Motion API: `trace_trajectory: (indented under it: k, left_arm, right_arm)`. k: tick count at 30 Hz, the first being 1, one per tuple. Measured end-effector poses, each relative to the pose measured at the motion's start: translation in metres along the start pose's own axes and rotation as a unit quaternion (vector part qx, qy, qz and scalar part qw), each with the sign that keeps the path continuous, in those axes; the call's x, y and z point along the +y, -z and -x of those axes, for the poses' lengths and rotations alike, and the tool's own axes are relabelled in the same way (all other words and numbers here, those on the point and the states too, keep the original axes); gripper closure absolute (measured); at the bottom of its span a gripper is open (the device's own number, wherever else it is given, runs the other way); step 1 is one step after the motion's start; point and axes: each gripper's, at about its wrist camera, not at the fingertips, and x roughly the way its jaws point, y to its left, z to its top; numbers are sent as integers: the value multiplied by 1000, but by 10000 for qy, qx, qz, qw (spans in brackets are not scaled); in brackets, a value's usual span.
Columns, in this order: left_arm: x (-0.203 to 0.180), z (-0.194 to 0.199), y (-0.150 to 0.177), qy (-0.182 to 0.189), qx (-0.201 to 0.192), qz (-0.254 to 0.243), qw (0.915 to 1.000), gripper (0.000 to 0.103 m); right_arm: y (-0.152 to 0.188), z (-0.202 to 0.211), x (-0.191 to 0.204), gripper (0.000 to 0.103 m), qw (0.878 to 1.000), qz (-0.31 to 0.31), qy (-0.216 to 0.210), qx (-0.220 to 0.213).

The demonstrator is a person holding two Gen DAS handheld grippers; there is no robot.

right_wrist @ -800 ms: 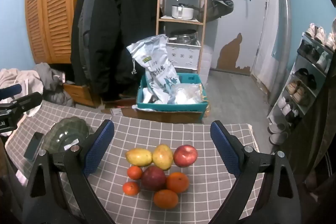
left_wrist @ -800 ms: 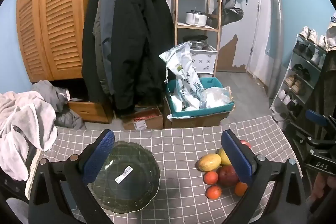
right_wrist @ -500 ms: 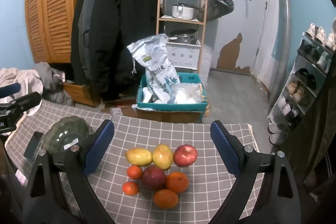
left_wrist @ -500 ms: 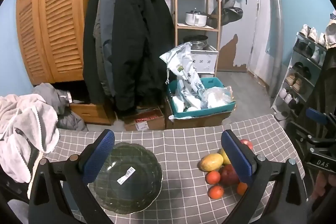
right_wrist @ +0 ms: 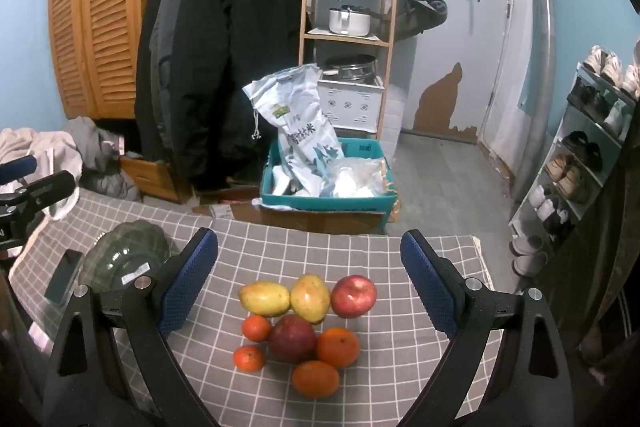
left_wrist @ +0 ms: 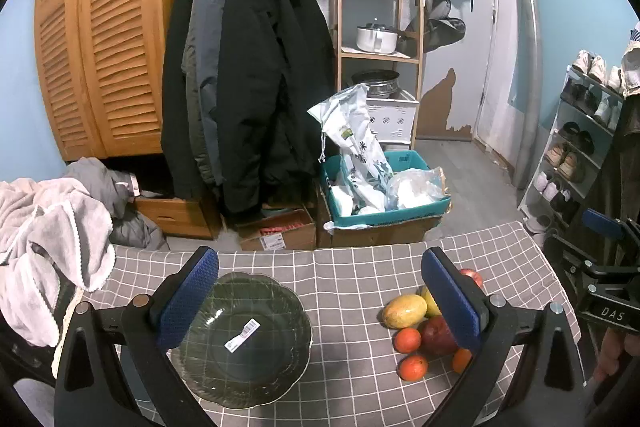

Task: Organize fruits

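I held both grippers wide apart and empty: my right gripper (right_wrist: 308,271) above the fruit pile (right_wrist: 298,327) on the tablecloth (right_wrist: 360,251), my left gripper (left_wrist: 320,291) by the empty bowl (left_wrist: 240,339). Nothing was moved yet; next I needed to descend onto one fruit.

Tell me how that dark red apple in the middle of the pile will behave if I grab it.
The dark red apple looks round and smooth, so it may slip or roll. Oranges touch it, so lifting it probably nudges them.
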Motion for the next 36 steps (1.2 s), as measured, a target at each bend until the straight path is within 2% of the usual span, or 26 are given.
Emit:
trace_trajectory:
  k: [36]
  left_arm:
    - [3,2,1,0,-18,10,10000,1]
  right_arm:
    - [-1,2,3,11,10000,11,6,-5]
